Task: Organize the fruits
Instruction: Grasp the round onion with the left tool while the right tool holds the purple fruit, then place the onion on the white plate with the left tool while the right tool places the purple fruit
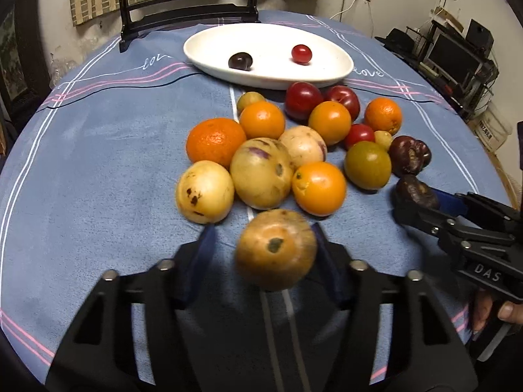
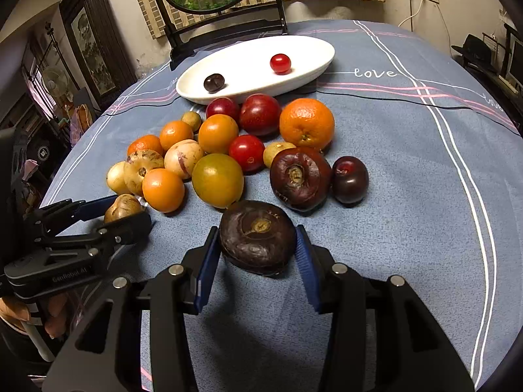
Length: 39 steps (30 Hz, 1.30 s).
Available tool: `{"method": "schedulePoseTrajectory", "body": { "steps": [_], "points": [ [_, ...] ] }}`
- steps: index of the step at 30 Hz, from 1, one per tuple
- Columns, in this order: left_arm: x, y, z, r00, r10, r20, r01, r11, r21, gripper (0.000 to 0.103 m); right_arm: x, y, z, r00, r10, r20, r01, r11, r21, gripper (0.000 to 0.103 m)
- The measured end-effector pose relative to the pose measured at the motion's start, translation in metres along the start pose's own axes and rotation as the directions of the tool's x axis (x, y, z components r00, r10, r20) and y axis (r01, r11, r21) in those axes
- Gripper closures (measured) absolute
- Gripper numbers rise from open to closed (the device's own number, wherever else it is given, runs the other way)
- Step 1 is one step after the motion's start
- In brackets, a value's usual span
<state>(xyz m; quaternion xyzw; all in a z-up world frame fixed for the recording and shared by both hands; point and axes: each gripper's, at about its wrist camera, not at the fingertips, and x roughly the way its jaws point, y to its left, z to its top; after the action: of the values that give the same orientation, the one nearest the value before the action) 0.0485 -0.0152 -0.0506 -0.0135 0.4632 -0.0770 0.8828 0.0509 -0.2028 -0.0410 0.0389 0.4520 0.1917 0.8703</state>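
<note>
Now yellow fruit (image 1: 276, 250) between left gripper (image 1: 264, 248) jaws, apparently gripped, blurred. Dark fruit (image 2: 258, 236) between right gripper (image 2: 258, 245) jaws, pads touching. Fruit pile (image 1: 294, 143) crowds just ahead; white dish (image 1: 209, 49) beyond, near far surface edge. Bare cloth (image 2: 408, 196) rightward.

Mixed fruits (image 1: 261, 173) clustered on cloth; two in white dish (image 1: 327, 75).
</note>
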Motion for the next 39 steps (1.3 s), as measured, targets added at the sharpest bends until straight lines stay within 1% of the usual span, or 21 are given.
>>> {"method": "schedulePoseTrajectory", "body": {
  "steps": [1, 7, 11, 14, 17, 21, 23, 26, 27, 30, 33, 35, 37, 39],
  "points": [
    [-0.001, 0.0, 0.0, 1.0, -0.008, -0.001, 0.008, 1.0, 0.002, 0.058, 0.0, 0.0, 0.0, 1.0, 0.0, 0.0, 0.0, 1.0, 0.0, 0.057],
    [-0.008, 0.001, -0.003, 1.0, -0.015, -0.01, 0.015, 1.0, -0.007, 0.058, -0.001, 0.0, -0.001, 1.0, 0.016, -0.002, -0.016, 1.0, -0.003, 0.057],
    [-0.017, 0.003, -0.005, 1.0, -0.02, 0.008, 0.02, 1.0, -0.001, 0.058, -0.004, 0.001, -0.004, 0.999, 0.035, -0.01, -0.035, 0.999, -0.012, 0.057],
    [-0.028, 0.004, 0.0, 0.999, -0.015, 0.035, 0.015, 1.0, 0.011, 0.058, -0.01, 0.003, -0.006, 0.999, 0.042, -0.011, -0.042, 0.999, -0.029, 0.057],
    [-0.039, 0.007, 0.012, 0.997, 0.008, 0.08, -0.011, 0.999, 0.036, 0.058, -0.023, 0.004, -0.002, 0.999, 0.046, 0.02, -0.044, 0.998, -0.053, 0.057],
    [-0.049, 0.009, 0.037, 0.989, 0.039, 0.144, -0.048, 0.997, 0.058, 0.058, -0.046, 0.006, 0.015, 0.994, 0.045, 0.103, -0.035, 0.995, -0.093, 0.057],
    [-0.051, 0.01, 0.053, 0.983, 0.06, 0.175, -0.074, 0.995, 0.074, 0.058, -0.055, 0.006, 0.032, 0.988, 0.029, 0.15, -0.011, 0.993, -0.114, 0.057],
    [-0.052, 0.011, 0.085, 0.968, 0.092, 0.232, -0.116, 0.989, 0.092, 0.058, -0.058, 0.005, 0.061, 0.98, -0.008, 0.201, 0.036, 0.99, -0.136, 0.057],
    [-0.05, 0.013, 0.095, 0.966, 0.096, 0.241, -0.121, 0.988, 0.093, 0.058, -0.057, 0.004, 0.075, 0.975, -0.024, 0.22, 0.057, 0.988, -0.143, 0.057],
    [-0.035, 0.014, 0.127, 0.961, 0.09, 0.262, -0.12, 0.988, 0.101, 0.058, -0.044, 0.003, 0.105, 0.969, -0.056, 0.239, 0.097, 0.982, -0.163, 0.057],
    [-0.004, 0.017, 0.16, 0.965, 0.099, 0.244, -0.126, 0.987, 0.097, 0.058, -0.009, -0.004, 0.15, 0.971, -0.069, 0.229, 0.108, 0.981, -0.16, 0.057],
    [0.024, 0.021, 0.183, 0.967, 0.128, 0.221, -0.148, 0.986, 0.073, 0.058, 0.013, -0.007, 0.173, 0.974, -0.094, 0.206, 0.127, 0.98, -0.152, 0.057],
    [0.041, 0.025, 0.201, 0.97, 0.127, 0.209, -0.14, 0.989, 0.05, 0.058, 0.043, -0.012, 0.199, 0.98, -0.12, 0.162, 0.142, 0.981, -0.135, 0.057],
    [0.06, 0.032, 0.218, 0.972, 0.127, 0.195, -0.135, 0.99, 0.029, 0.058, 0.073, -0.022, 0.223, 0.988, -0.107, 0.108, 0.117, 0.989, -0.088, 0.057]
  ]
}}
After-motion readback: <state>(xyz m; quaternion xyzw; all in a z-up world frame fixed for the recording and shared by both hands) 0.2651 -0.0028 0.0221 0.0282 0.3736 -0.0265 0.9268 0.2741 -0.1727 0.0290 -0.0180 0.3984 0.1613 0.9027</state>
